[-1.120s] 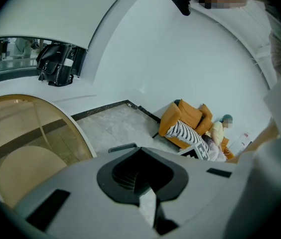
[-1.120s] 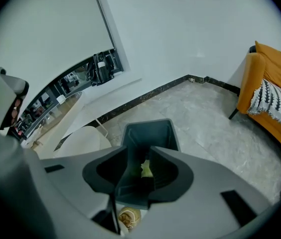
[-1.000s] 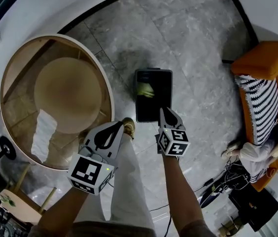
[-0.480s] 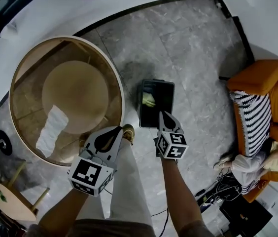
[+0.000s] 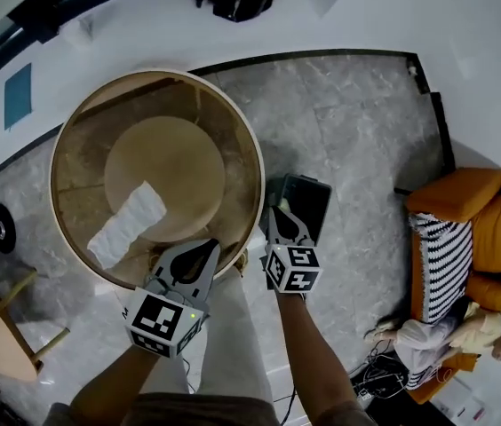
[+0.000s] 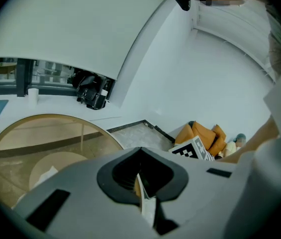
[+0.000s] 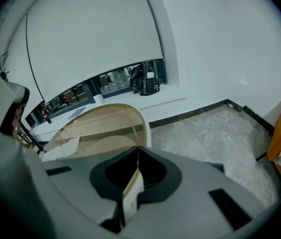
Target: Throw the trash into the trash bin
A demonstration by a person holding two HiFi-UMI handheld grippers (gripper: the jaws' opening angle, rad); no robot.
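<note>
Nearest, the left gripper [image 5: 204, 248] and the right gripper [image 5: 277, 213] are both fully closed. Each gripper view shows its two jaws meeting tip to tip with nothing between them, so neither has hold of anything.

Just past the right gripper's tips stands the dark trash bin [image 5: 313, 204] on the grey floor [image 5: 366, 131]. That gripper covers part of its opening, and I cannot tell what is inside.

Ahead and to the left of the left gripper, a crumpled white paper [image 5: 128, 223] lies on the round glass worktop [image 5: 91, 140], well in from the rim.

I judge this to be the gap between pieces: no trash is in hand, and the paper looks like the next item. Fetching it calls for opening a gripper, reaching over the rim, closing on the paper and carrying it to the bin.

Only the head view shows the bin plainly. The right gripper view shows the paper [image 7: 61, 147] low across the glass. The left gripper view alone looks level at the orange sofa [image 6: 200, 136], far to its right.
</note>
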